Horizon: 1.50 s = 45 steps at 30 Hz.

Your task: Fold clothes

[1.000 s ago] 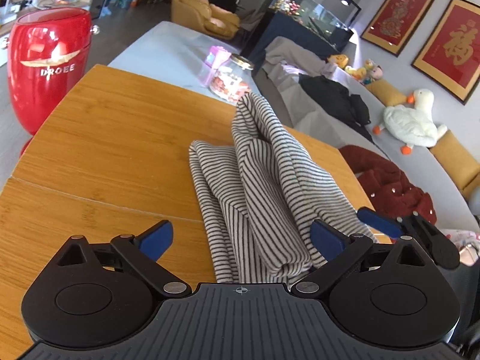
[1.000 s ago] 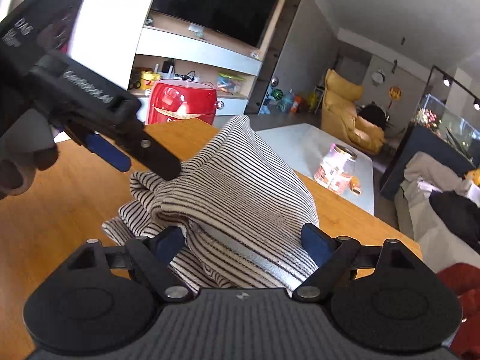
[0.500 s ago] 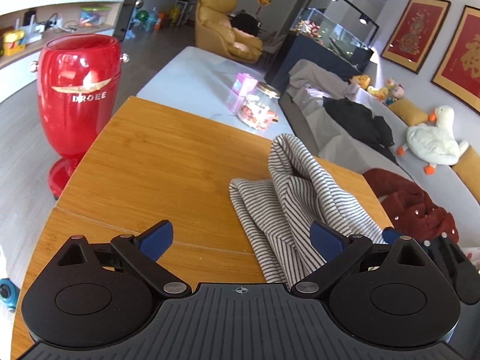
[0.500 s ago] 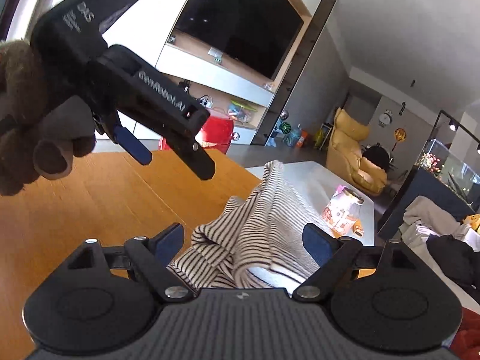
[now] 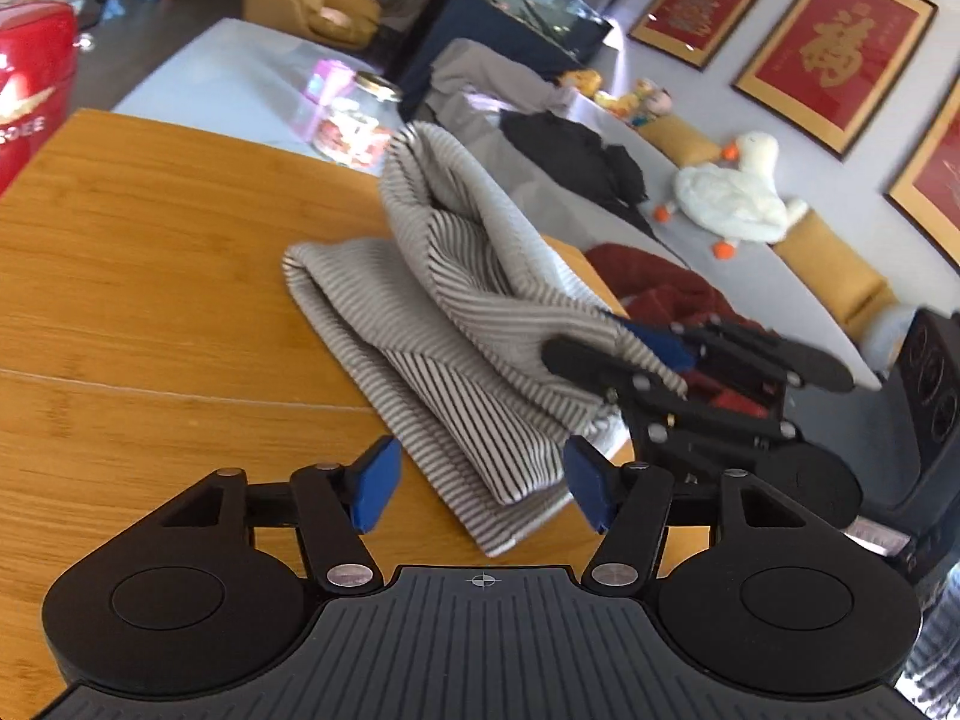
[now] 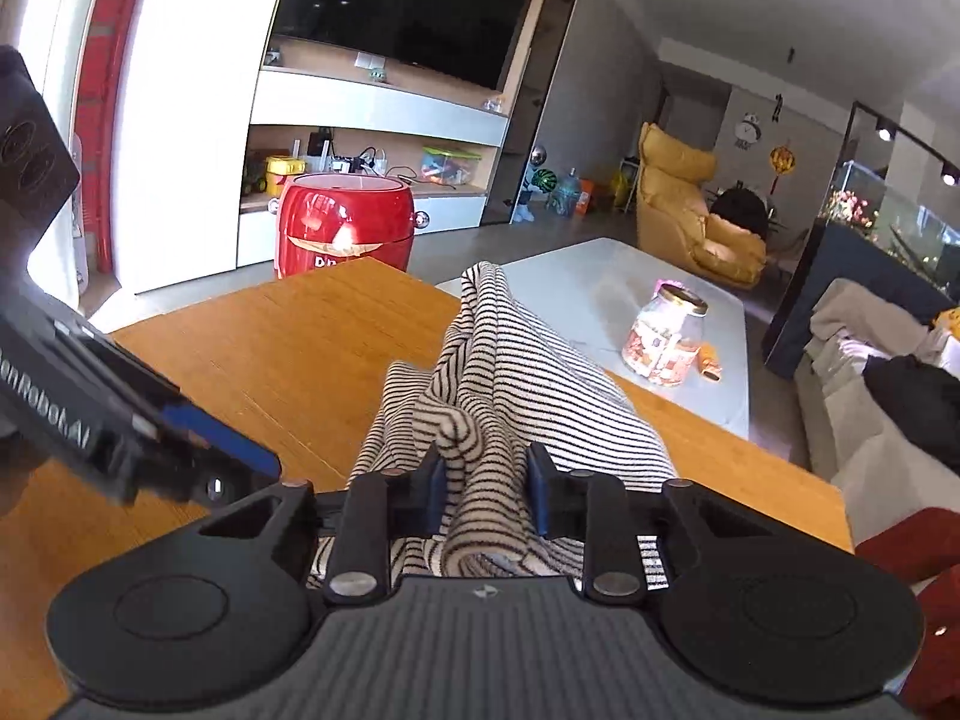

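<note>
On the wooden table (image 5: 150, 276), a striped garment (image 5: 456, 324) lying half-folded, lower layers flat on the wood, upper layer lifted into a peaked ridge toward the far edge. Right gripper (image 6: 485, 495) clamped on a bunched fold of that striped cloth, blue fingers (image 6: 435, 492) pressed in from both sides with fabric filling the narrow gap; same gripper (image 5: 624, 354) seen from the left wrist view at the garment's right side, pinching the raised layer. Left gripper (image 5: 477, 483) spread wide, blue fingers (image 5: 375, 480) apart and holding nothing, just above the near corner of the garment. Beyond the table, a red barrel-shaped appliance (image 6: 345, 231) on the floor, a glass jar (image 6: 663, 342) on a pale low table (image 6: 576, 276), and a white goose toy (image 5: 729, 195) on the sofa.
</note>
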Motion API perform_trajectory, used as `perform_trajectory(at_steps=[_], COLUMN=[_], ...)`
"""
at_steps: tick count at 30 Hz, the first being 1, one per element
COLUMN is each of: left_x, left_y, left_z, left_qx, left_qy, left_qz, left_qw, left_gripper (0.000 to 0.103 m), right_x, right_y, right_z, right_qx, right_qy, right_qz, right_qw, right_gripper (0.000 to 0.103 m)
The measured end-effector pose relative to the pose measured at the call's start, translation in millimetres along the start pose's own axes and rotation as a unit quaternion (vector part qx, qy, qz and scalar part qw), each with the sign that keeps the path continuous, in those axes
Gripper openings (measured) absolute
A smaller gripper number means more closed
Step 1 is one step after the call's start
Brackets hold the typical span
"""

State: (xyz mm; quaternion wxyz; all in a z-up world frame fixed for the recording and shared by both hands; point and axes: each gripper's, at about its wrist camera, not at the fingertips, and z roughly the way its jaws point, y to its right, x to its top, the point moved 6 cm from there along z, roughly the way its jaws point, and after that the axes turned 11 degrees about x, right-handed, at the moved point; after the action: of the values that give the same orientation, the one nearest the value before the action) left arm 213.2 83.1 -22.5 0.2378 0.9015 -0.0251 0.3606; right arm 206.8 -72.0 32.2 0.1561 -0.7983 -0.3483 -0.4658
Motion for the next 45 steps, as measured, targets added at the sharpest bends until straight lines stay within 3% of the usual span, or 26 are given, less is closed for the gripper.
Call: perform_trajectory(at_steps=[3,8,12,14,17,19,23,25,27,31,35,36,38,41,43,45], left_x=[-5,-3,-6,-10,-19,-21,-1,19,39,65,68,67,63,56,53,50], left_y=[15,24,24,23,13,-2,-36,-37,-30,8,33,37,37,37,37,37], left_z=[14,36,36,28,5,-11,-47,-56,-60,-33,20,30,33,39,40,40], left_qx=[-0.026,-0.04,-0.035,-0.022,-0.001,0.014,0.038,0.026,0.004,-0.035,-0.022,-0.018,-0.001,0.023,0.03,0.034], left_qy=[-0.008,-0.008,-0.008,-0.011,-0.012,-0.009,0.039,0.07,0.098,0.111,0.062,0.053,0.049,0.043,0.041,0.041], left_qz=[0.017,0.018,0.035,0.054,0.081,0.07,-0.006,-0.039,-0.058,-0.03,0.001,0.009,0.026,0.053,0.064,0.072], left_qw=[0.9995,0.999,0.9987,0.9982,0.9967,0.9974,0.9985,0.9964,0.9934,0.9927,0.9978,0.9984,0.9984,0.9974,0.9966,0.996], left_gripper=[0.064,0.065,0.065,0.069,0.08,0.082,0.083,0.083,0.083,0.083,0.082,0.082,0.081,0.082,0.082,0.082], right_x=[17,47,13,1,0,-3,-12,-14,-14,-14,-15,-16,-16,-17,-18,-23], right_y=[4,10,14,16,4,-6,-35,-48,-55,-57,-38,-33,-12,28,57,87], right_z=[-11,-31,16,25,24,24,23,23,24,17,-13,-20,-40,-59,-62,-52], right_qx=[0.04,0.107,0.136,0.151,0.136,0.124,0.098,0.087,0.077,0.07,0.063,0.061,0.049,0.051,0.059,0.085], right_qy=[0.01,0.027,-0.049,-0.054,-0.043,-0.039,-0.031,-0.029,-0.029,-0.025,-0.022,-0.022,-0.017,-0.001,0.016,0.034], right_qz=[0.039,0.103,0.161,0.185,0.15,0.12,0.046,0.011,-0.012,-0.03,-0.026,-0.025,-0.008,0.069,0.138,0.227], right_qw=[0.998,0.989,0.976,0.97,0.978,0.984,0.994,0.996,0.997,0.997,0.997,0.998,0.999,0.996,0.989,0.97], right_gripper=[0.018,0.018,0.018,0.019,0.023,0.03,0.045,0.059,0.063,0.064,0.067,0.072,0.083,0.093,0.099,0.101])
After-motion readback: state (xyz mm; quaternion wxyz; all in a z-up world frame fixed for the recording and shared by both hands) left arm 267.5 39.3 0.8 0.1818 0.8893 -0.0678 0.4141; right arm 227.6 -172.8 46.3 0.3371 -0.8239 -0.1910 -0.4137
